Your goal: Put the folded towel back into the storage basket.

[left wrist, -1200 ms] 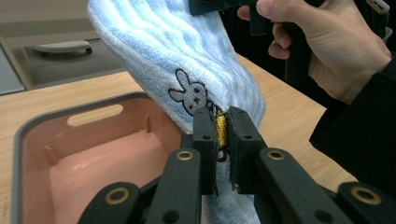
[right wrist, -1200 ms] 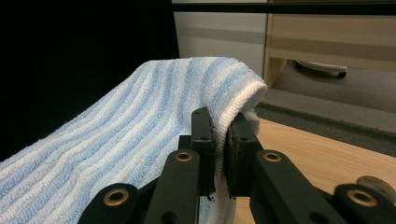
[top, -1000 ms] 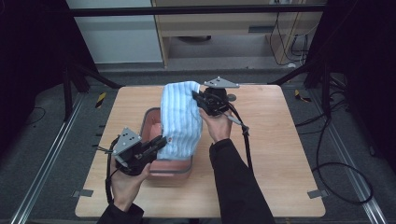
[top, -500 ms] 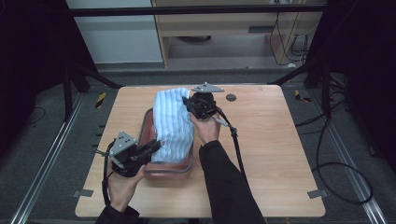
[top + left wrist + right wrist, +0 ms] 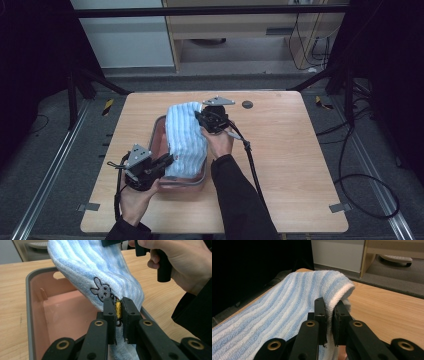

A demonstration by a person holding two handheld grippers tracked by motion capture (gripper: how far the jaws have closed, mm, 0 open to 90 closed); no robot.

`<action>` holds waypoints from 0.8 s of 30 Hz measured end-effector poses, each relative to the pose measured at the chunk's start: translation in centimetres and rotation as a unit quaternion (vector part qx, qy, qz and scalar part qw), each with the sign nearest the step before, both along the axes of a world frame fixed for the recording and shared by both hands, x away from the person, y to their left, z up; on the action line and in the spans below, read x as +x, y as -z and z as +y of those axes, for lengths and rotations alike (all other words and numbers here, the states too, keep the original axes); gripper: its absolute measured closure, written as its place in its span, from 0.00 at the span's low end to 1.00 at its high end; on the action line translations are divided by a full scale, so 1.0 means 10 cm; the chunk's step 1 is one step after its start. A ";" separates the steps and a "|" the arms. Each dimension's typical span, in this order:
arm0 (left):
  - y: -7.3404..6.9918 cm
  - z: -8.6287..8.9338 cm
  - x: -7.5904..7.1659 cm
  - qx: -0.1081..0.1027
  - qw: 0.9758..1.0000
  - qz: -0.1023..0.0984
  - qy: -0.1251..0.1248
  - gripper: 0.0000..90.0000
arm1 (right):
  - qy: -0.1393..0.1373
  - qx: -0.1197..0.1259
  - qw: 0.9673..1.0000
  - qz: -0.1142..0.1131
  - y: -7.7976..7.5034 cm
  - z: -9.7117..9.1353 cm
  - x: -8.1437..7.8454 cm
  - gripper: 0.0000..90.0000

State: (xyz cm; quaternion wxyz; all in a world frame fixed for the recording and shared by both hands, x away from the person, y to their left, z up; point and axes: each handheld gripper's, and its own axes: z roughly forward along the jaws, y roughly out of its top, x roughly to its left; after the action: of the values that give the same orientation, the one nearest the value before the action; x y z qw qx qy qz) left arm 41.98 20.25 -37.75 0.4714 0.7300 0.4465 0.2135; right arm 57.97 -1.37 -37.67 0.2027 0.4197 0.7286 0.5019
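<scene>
A blue-and-white striped towel with a small rabbit patch hangs stretched over a pink tub with a grey rim on the wooden table. My left gripper is shut on the towel's near end, where a yellow tag shows between the jaws. My right gripper is shut on the towel's far corner, held above the tub's far end. In the left gripper view, the tub's inside lies under the towel, with the other hand beyond.
The wooden table has bare room to the right of the tub. A small dark disc lies near the table's far edge. Cables trail from both grippers. Dark frame rails and a cabinet stand beyond the table.
My right gripper has carried the towel's far corner left and a little nearer, over the tub. The left gripper has stayed by the tub's near end.
</scene>
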 end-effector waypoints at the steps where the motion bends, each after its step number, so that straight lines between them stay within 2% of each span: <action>1: 0.01 0.00 0.00 0.001 1.000 0.002 -0.001 0.92 | 0.000 0.000 1.000 0.001 0.01 0.01 0.00 0.93; 19: 0.22 0.05 0.08 0.020 0.999 0.030 -0.018 0.92 | -0.002 -0.016 1.000 0.015 0.29 0.12 0.05 0.93; 24: 0.30 0.07 0.12 0.019 0.999 0.042 -0.024 0.92 | -0.003 -0.021 1.000 0.018 0.35 0.14 0.06 0.93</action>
State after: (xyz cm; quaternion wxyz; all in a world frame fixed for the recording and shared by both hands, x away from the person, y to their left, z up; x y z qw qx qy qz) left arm 43.17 20.96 -40.72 0.4334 0.7362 0.4788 0.2022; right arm 58.57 0.07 -41.22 0.1965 0.4223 0.7438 0.4794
